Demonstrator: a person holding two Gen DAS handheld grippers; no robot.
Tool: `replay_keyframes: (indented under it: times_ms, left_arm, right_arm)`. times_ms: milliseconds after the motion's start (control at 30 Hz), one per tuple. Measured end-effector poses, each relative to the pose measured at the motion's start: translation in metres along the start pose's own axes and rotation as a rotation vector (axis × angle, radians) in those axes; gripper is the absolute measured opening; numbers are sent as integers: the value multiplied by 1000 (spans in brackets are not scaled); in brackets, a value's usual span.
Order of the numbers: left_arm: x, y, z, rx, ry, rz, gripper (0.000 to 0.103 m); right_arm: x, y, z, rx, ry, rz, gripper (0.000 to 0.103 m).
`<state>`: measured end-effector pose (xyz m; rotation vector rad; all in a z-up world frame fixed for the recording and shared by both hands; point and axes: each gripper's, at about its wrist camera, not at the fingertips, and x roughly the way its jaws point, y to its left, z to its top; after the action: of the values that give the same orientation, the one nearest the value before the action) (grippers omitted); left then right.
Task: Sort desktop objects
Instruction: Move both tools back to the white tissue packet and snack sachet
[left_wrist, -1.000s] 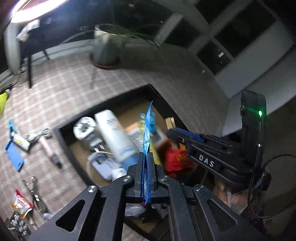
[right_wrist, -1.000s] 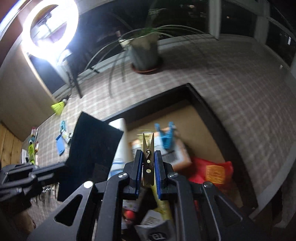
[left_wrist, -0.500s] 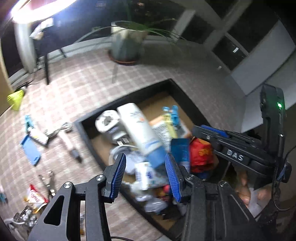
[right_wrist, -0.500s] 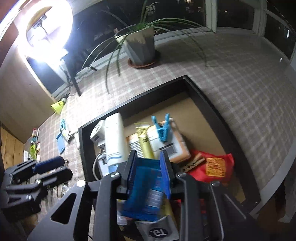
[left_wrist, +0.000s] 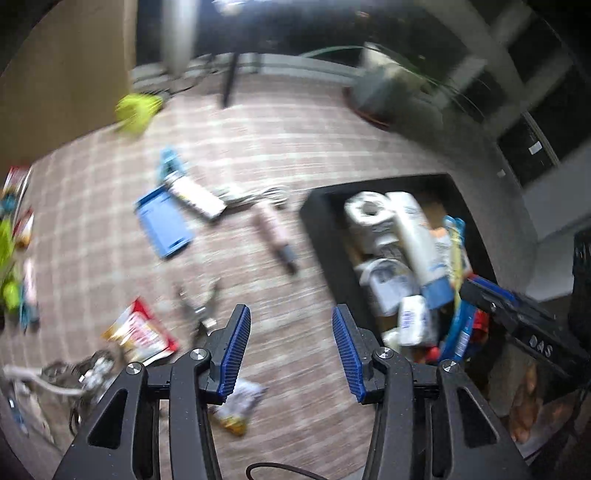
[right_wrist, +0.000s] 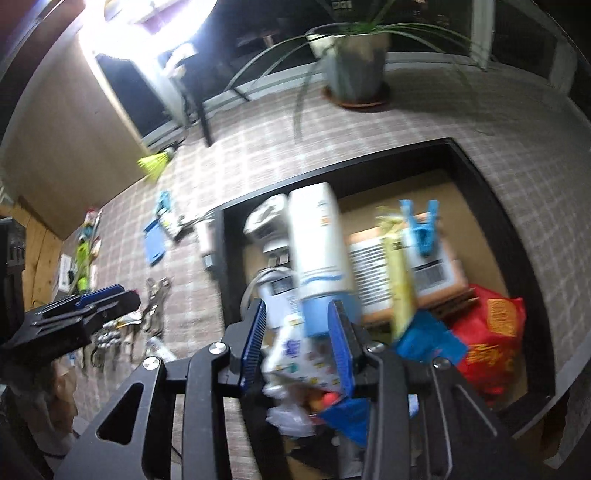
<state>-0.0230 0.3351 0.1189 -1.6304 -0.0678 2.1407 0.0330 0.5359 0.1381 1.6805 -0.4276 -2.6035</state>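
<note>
A black tray (left_wrist: 314, 218) (right_wrist: 480, 177) on the checked cloth holds a white bottle (right_wrist: 317, 236), a tape roll (left_wrist: 365, 210), a blue clip (right_wrist: 421, 229), a red bag (right_wrist: 491, 325), a blue packet (right_wrist: 424, 339) and more. My left gripper (left_wrist: 291, 350) is open and empty above the cloth, left of the tray. My right gripper (right_wrist: 297, 332) is open and empty above the tray's near end. Loose on the cloth lie a blue card (left_wrist: 162, 221), a pink pen-like tool (left_wrist: 273, 236), pliers (left_wrist: 199, 302) and a red snack packet (left_wrist: 140, 332).
A potted plant (right_wrist: 354, 59) stands at the back of the table, a ring light (right_wrist: 147, 22) at the back left. A yellow shuttlecock (left_wrist: 136, 110) lies near the far edge. Keys and small items (left_wrist: 85, 373) crowd the near left.
Both grippers let go: the blue packet and the wooden clothespin dropped into the tray. The left gripper then swung left, over the cloth; the right stays open over the tray.
</note>
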Motion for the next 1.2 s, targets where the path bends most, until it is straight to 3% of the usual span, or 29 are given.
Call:
replay_keyframes:
  times_ms: [467, 733, 767, 833, 867, 1067, 1200]
  left_arm:
    - [-63, 160, -62, -305, -79, 96, 45]
    - [-59, 207, -106, -412, -53, 100, 45]
    - [-58, 210, -110, -421, -52, 100, 45]
    - [-58, 223, -122, -456, -55, 105, 45]
    - [-59, 229, -127, -473, -57, 108, 45]
    - [-82, 290, -160, -629, -95, 162, 45]
    - [-94, 316, -172, -660, -105, 206, 64]
  right_arm:
    - [37, 111, -17, -190, 102, 92, 34]
    - [67, 150, -36, -256, 183, 106, 35]
    - [71, 154, -40, -265, 193, 101, 37]
    - [78, 159, -47, -278, 214, 92, 56]
    - [82, 162, -52, -288, 225, 92, 59]
    - [97, 176, -66, -333, 261, 61, 63]
    - [106, 180, -70, -338, 272, 52, 66]
